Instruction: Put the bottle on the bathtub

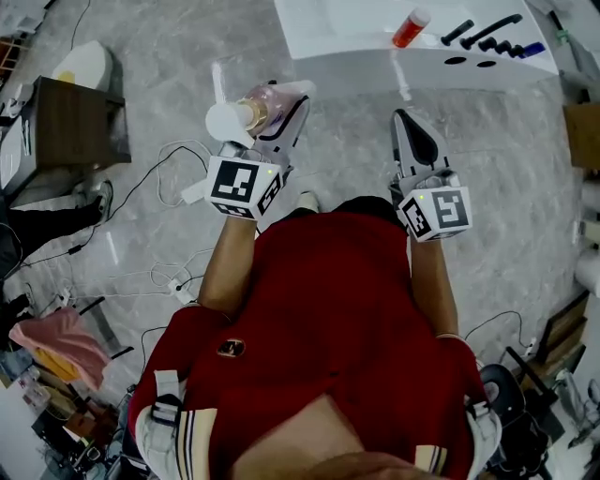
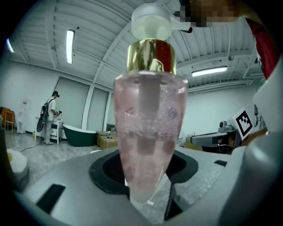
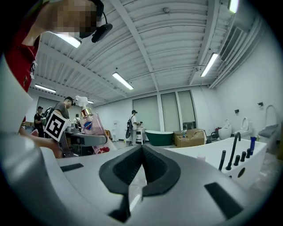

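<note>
A clear pink pump bottle (image 1: 255, 110) with a gold collar and white pump head stands upright in my left gripper (image 1: 281, 122), which is shut on it. It fills the left gripper view, the bottle (image 2: 149, 132) pinched at its narrow base between the jaws. From the right gripper view the same bottle (image 3: 90, 126) shows at the left. My right gripper (image 1: 412, 141) is shut with nothing in it, jaws meeting in a line (image 3: 140, 170). The white bathtub (image 1: 412, 42) lies ahead, its rim carrying black taps (image 1: 483, 33) and a red bottle (image 1: 410, 28).
The bathtub rim (image 3: 212, 152) with black taps (image 3: 234, 150) is at the right of the right gripper view. Cables (image 1: 178, 187) trail over the marble floor. A dark cabinet (image 1: 70, 122) stands at left. People stand by a green tub (image 3: 159, 137) far off.
</note>
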A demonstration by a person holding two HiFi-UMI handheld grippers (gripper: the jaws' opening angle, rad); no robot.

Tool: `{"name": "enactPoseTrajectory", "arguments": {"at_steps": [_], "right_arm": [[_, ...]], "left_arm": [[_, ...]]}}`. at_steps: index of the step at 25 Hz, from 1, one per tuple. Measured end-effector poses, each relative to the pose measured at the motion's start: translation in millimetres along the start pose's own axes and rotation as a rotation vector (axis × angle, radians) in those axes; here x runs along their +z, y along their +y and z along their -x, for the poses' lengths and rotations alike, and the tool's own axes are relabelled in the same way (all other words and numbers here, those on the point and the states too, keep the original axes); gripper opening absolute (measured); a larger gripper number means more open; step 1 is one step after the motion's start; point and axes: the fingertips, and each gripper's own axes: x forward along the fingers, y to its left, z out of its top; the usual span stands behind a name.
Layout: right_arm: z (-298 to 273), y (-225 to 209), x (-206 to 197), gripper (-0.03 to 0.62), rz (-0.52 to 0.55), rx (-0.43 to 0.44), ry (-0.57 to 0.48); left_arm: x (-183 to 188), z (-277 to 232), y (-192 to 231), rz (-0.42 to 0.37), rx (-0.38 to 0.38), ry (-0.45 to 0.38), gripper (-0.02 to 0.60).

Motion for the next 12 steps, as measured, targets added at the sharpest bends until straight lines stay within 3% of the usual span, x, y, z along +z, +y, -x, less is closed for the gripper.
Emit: {"name": "enactPoseTrajectory", "arguments": {"at_steps": [12], "right_arm": [[-29.6, -12.9, -13.6, -0.002, -0.009, -0.038, 0.054]], "left_arm": [[-12.9, -32.4, 32.2, 0.043, -0.024, 0.021, 0.229]]}}
